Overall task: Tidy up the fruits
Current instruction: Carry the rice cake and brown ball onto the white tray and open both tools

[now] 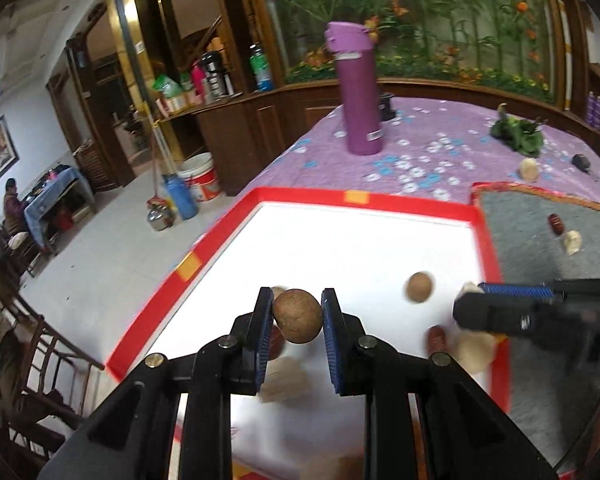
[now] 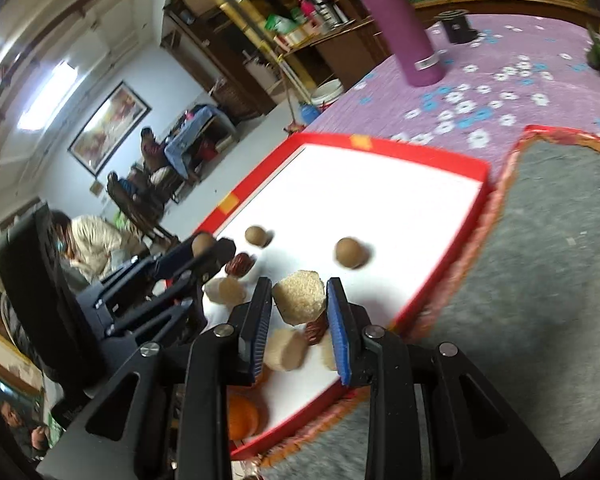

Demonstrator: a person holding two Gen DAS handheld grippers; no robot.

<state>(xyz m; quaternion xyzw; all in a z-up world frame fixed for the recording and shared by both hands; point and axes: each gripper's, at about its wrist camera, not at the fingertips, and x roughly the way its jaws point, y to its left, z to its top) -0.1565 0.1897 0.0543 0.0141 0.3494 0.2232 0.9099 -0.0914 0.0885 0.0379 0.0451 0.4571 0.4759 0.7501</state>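
My left gripper (image 1: 298,314) is shut on a round brown fruit (image 1: 298,316), held just above the white tray (image 1: 354,197) with the red rim. In the right wrist view, my right gripper (image 2: 299,300) is shut on a pale beige chunk (image 2: 300,298) over the tray's near right part. Loose in the tray lie two brown round fruits (image 2: 350,253) (image 2: 256,236), red dates (image 2: 240,264), pale chunks (image 2: 286,350) and an orange (image 2: 242,416). The left gripper (image 2: 206,250) shows at the left of that view with its brown fruit (image 2: 202,242).
A grey mat (image 1: 540,208) right of the tray carries a date (image 1: 555,224) and a pale chunk (image 1: 572,242). On the purple flowered cloth behind stand a purple flask (image 1: 358,92) and a green leafy bunch (image 1: 518,132). The table edge drops off left of the tray; people sit beyond.
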